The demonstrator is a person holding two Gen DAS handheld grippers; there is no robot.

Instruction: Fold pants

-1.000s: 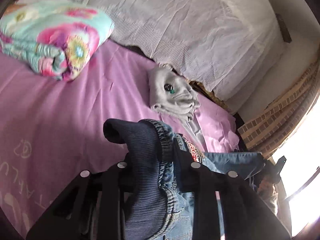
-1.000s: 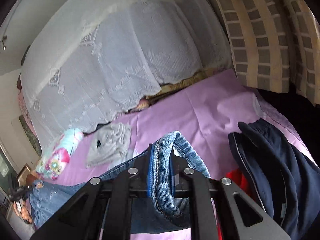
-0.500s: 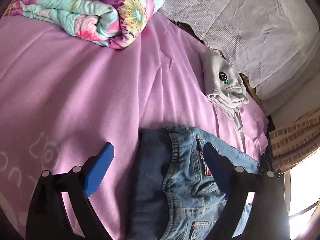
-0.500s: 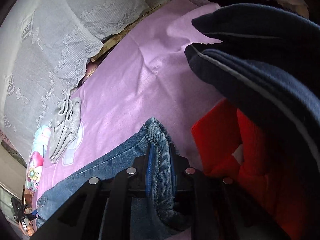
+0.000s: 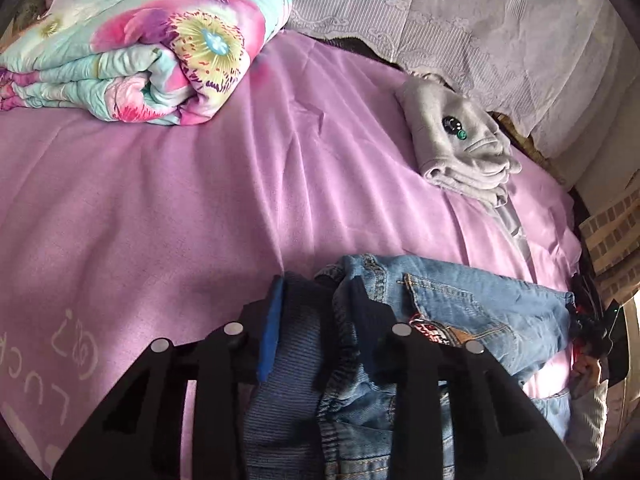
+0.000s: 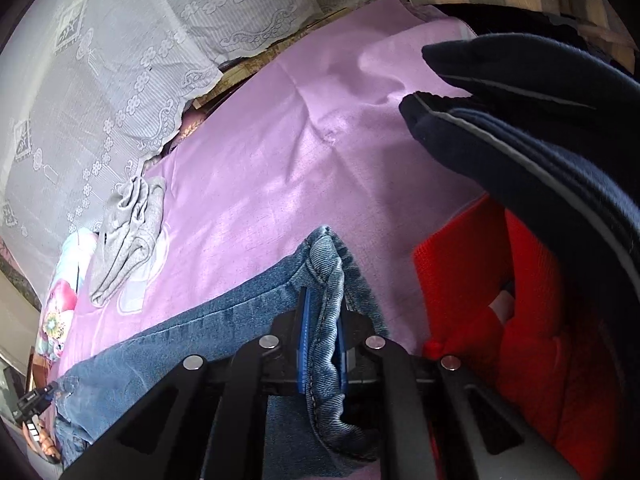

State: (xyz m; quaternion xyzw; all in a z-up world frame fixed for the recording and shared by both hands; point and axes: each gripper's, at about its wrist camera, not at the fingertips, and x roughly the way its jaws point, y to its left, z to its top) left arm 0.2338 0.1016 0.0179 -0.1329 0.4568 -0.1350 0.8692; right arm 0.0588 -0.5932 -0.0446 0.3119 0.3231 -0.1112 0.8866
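Observation:
Blue jeans [image 5: 480, 304] lie stretched across the purple bedsheet [image 5: 200, 180]. In the left wrist view my left gripper [image 5: 317, 286] is shut on their waist end, with the dark ribbed waistband and denim bunched between the blue pad and the black finger. The right wrist view shows the jeans [image 6: 200, 328] running away to the lower left. There my right gripper [image 6: 323, 304] is shut on a folded denim hem that pokes up between the fingers, low over the sheet [image 6: 280, 140].
A rolled floral quilt [image 5: 140, 48] lies at the back left and a folded grey garment [image 5: 456, 140] at the back right, below a lace cover [image 5: 480, 20]. Close on the right gripper's right sit a red garment [image 6: 480, 300] and a navy one [image 6: 540, 128].
Half a second ago the left gripper stood wide open over the waistband; it has now shut on it. The right gripper kept its hold on the hem and stays low by the red garment.

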